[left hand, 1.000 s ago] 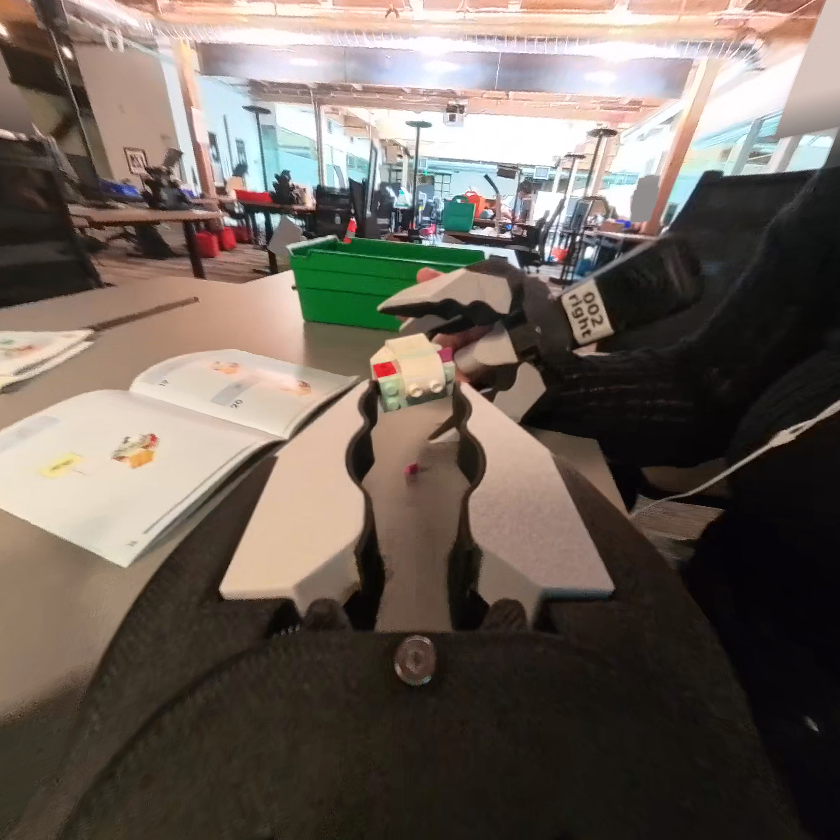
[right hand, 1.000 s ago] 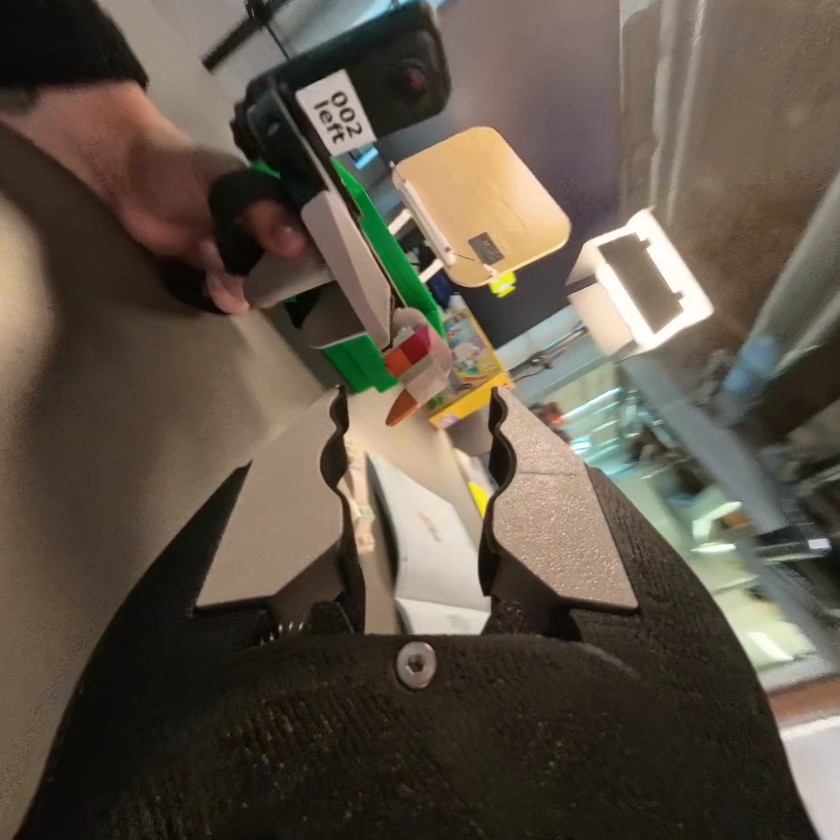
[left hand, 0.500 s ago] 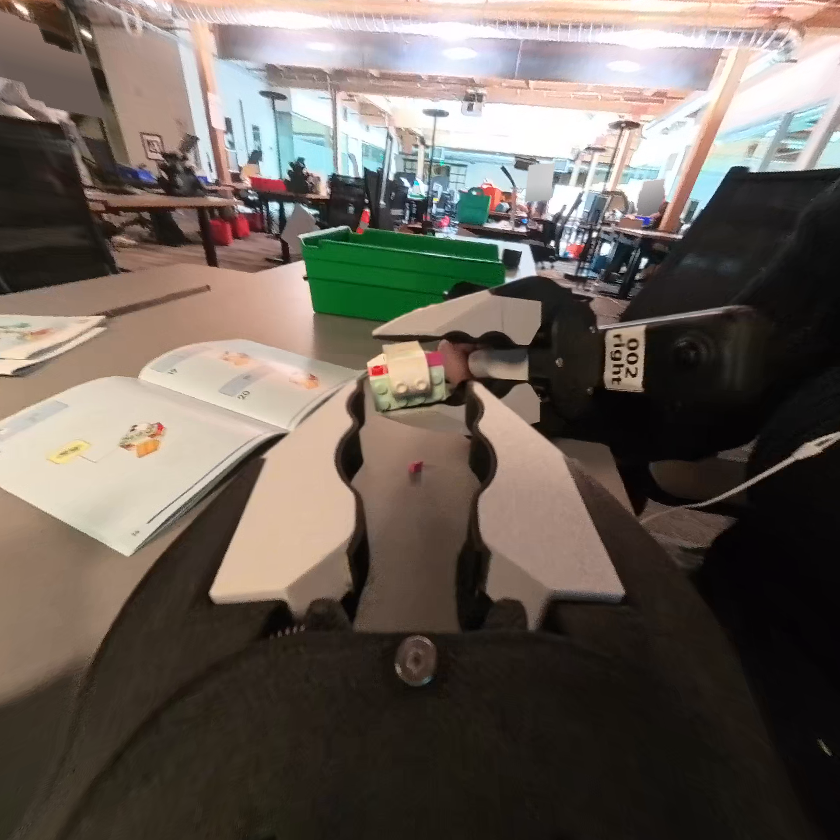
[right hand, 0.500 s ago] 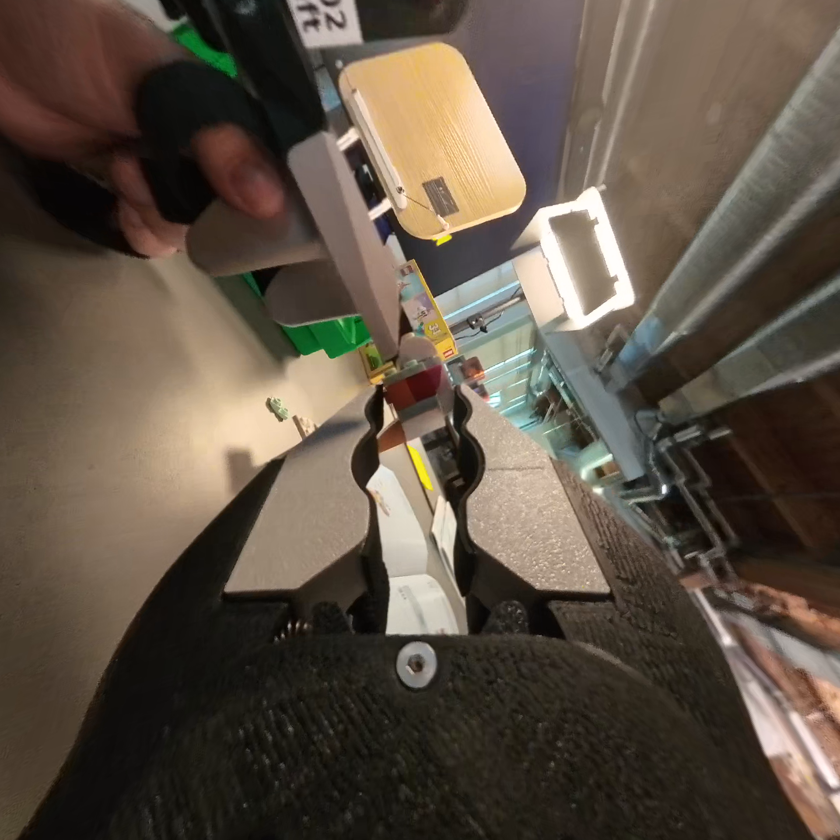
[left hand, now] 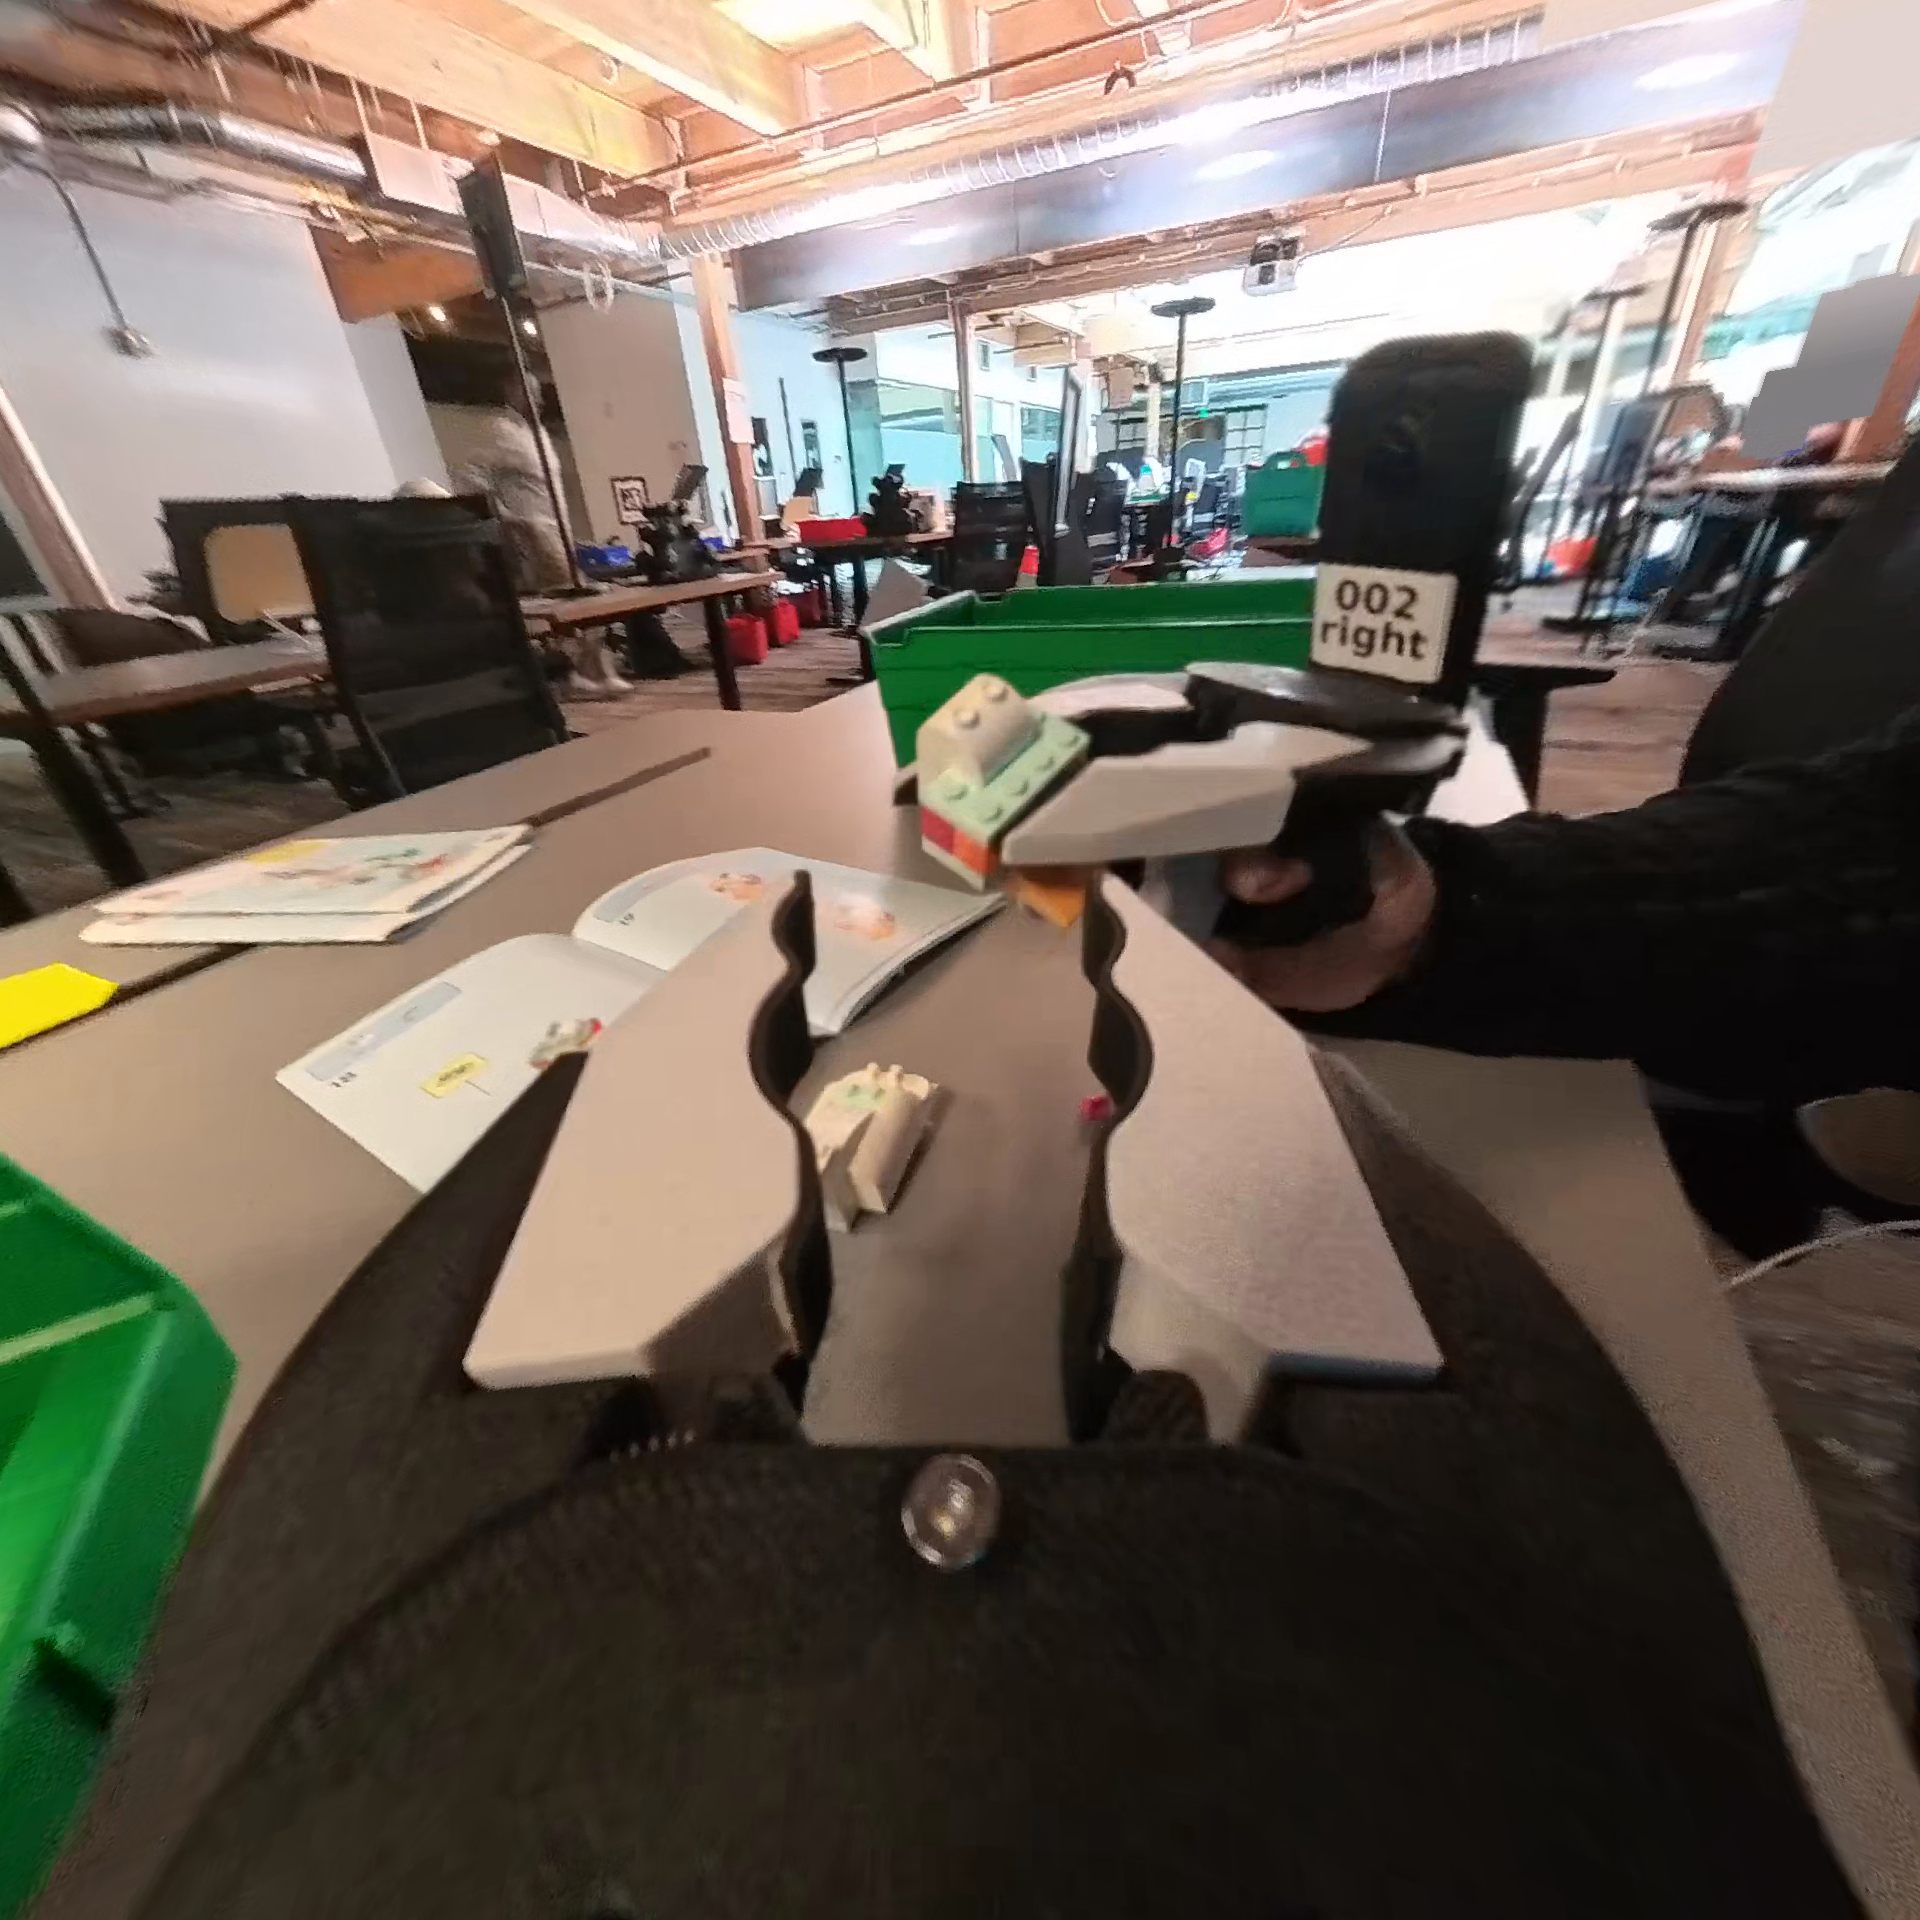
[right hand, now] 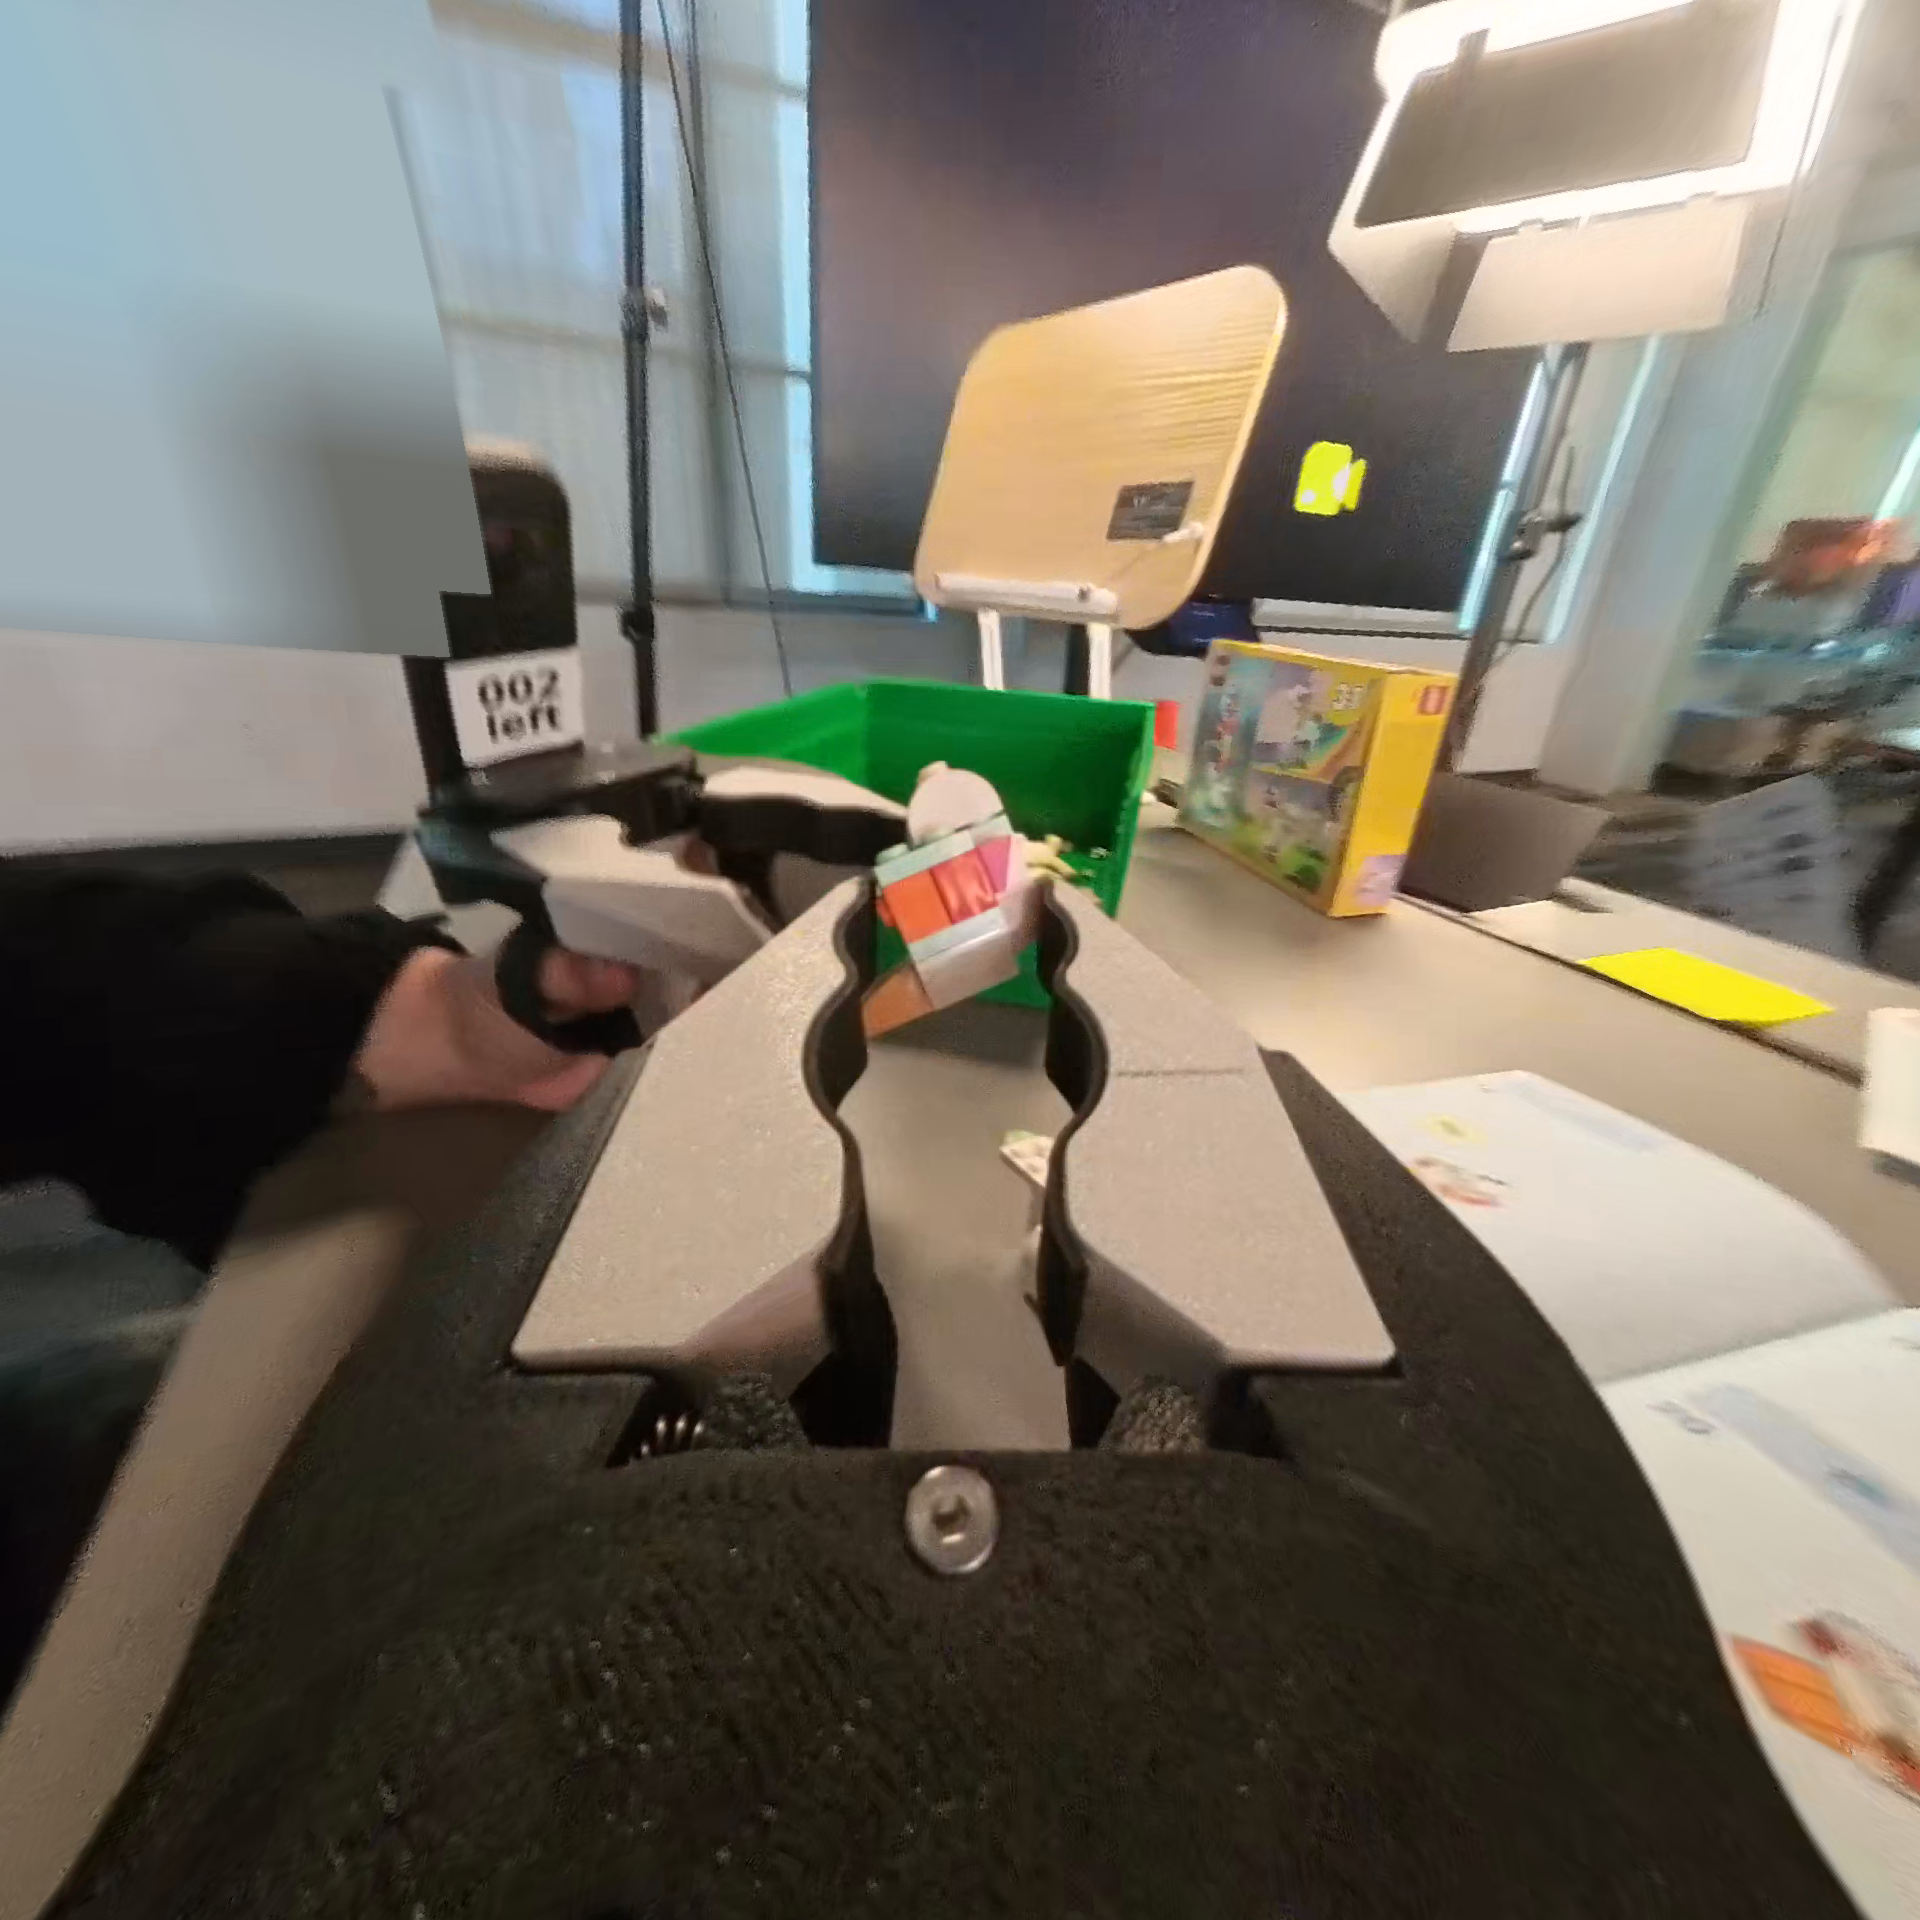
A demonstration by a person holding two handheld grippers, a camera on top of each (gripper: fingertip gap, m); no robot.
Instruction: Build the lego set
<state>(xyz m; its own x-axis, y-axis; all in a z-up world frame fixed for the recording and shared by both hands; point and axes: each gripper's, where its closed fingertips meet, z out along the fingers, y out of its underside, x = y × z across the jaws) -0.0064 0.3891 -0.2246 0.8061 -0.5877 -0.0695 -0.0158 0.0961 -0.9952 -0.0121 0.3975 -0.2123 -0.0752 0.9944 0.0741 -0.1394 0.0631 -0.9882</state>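
Observation:
My right gripper (right hand: 951, 902) is shut on a small lego assembly (right hand: 935, 914) of white, mint, red and orange bricks and holds it above the grey table (left hand: 312, 1122). In the left wrist view the assembly (left hand: 987, 774) sits just beyond my fingertips. My left gripper (left hand: 948, 906) is open and empty, its jaws wide apart, just short of the assembly. A white lego piece (left hand: 873, 1132) lies on the table between my left fingers. A tiny pink piece (left hand: 1093, 1108) lies beside it.
An open instruction booklet (left hand: 623, 977) lies ahead on the left, more booklets (left hand: 312, 883) and a yellow sheet (left hand: 42, 997) beyond. One green bin (left hand: 1081, 644) stands at the back, another (left hand: 83, 1403) near left. A yellow lego box (right hand: 1309, 769) stands by a bin. My left and right fingertips are right by each other. The white lego piece (left hand: 873, 1132) sits 9 cm or so from the ends of my left fingers.
My left gripper has let go of the assembly, opened and drawn back. My right gripper has shut on the assembly, turned level and now holds it alone.

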